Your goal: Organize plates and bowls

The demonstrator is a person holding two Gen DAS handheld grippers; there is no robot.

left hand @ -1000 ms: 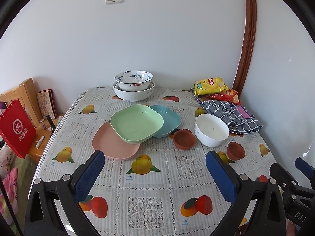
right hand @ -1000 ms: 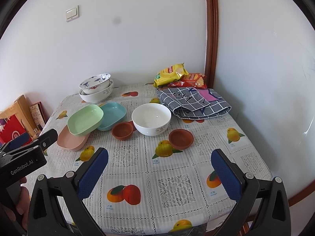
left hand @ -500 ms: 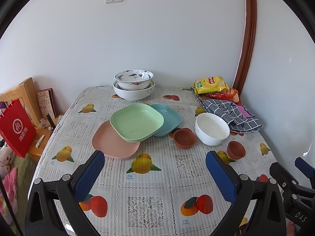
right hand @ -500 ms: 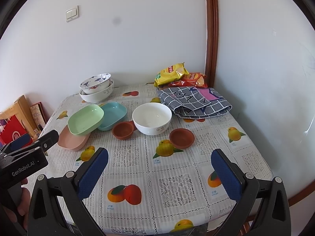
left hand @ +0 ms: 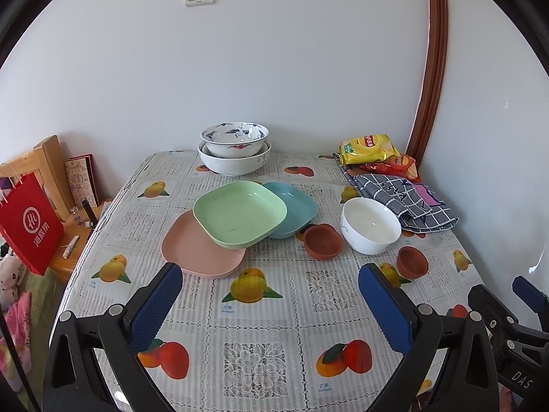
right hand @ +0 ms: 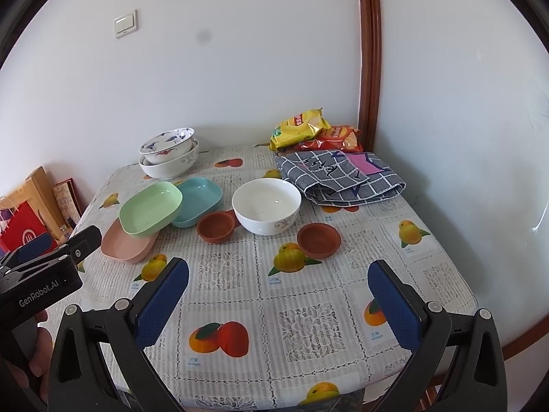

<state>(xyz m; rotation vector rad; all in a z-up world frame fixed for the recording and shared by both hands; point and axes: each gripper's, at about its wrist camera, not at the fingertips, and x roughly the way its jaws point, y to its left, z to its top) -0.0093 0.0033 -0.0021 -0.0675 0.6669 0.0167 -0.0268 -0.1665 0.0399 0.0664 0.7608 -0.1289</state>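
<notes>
On the fruit-print tablecloth lie a pink plate (left hand: 192, 254), a green plate (left hand: 238, 213) leaning on it, and a teal plate (left hand: 295, 206) behind. To their right stand a brown bowl (left hand: 322, 242), a white bowl (left hand: 370, 225) and a second brown bowl (left hand: 411, 261). A blue-patterned bowl (left hand: 235, 139) sits nested in a larger white bowl (left hand: 235, 164) at the back. My left gripper (left hand: 271, 305) hangs open over the near table, holding nothing. My right gripper (right hand: 278, 298) is open too, short of the brown bowl (right hand: 319, 240) and white bowl (right hand: 266, 206).
Snack bags (left hand: 370, 149) and a folded checked cloth (left hand: 405, 202) fill the back right corner. A red paper bag (left hand: 31, 221) and a wooden side table (left hand: 73, 237) stand left of the table. A hand (right hand: 31, 353) grips the left tool.
Both views have crept slightly forward and upward, so the dishes sit a touch lower in view. Nothing on the table has moved, and both grippers remain open.
</notes>
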